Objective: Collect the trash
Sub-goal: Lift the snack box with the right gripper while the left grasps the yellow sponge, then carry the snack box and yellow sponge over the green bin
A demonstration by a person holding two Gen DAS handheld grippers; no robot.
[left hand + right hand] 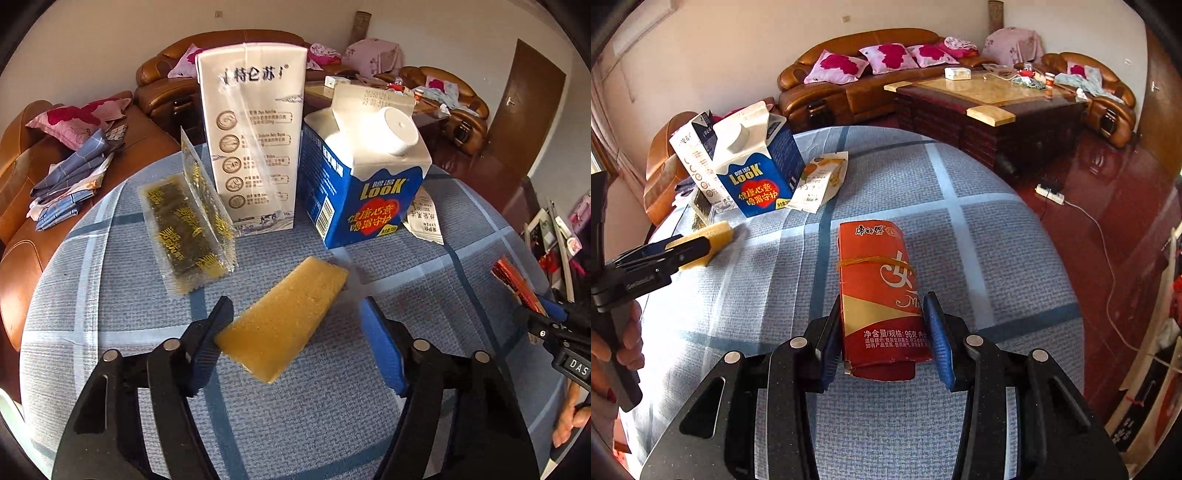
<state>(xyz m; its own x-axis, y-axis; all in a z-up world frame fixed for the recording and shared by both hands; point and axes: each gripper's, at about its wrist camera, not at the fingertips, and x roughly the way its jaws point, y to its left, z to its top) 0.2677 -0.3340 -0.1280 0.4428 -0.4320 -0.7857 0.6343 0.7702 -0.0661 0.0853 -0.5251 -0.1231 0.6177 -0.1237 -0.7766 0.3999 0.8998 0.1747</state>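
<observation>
Through the left wrist camera I look down on a table under a blue plaid cloth (pixel 110 295). My left gripper (pixel 295 325) straddles a yellow sponge (pixel 284 314) that lies at the centre of the view. The black finger at 8 o'clock touches the sponge's near corner, while the blue pad (pixel 382 343) at 4 o'clock stands clear of it, so the tongs are released, not yet clenched. At 12 o'clock stands a tall white milk carton (pixel 255 140), and beside it at 1 o'clock a blue and white LOOK carton (pixel 369 184) with a white cap. A clear seaweed snack wrapper (pixel 188 229) leans against the white carton at 10 o'clock. A flat paper packet (pixel 424 221) lies behind the blue carton. At 3 o'clock, at the edge, I see my right gripper (pixel 532 310) carrying something red.

Through the right wrist camera, my right gripper (pixel 886 332) is clenched on a red snack box (pixel 879 291) bound with a yellow rubber band (pixel 875 261); both blue pads press its sides, and it hangs above the cloth. At 9 o'clock the left gripper (pixel 698 247) sits at the sponge (pixel 716 232), with a hand (pixel 628 343) on its handle. The two cartons stand at 10 o'clock. A brown sofa (pixel 857 85) and a coffee table (pixel 990 96) fill the room behind, from 12 to 2 o'clock.
</observation>
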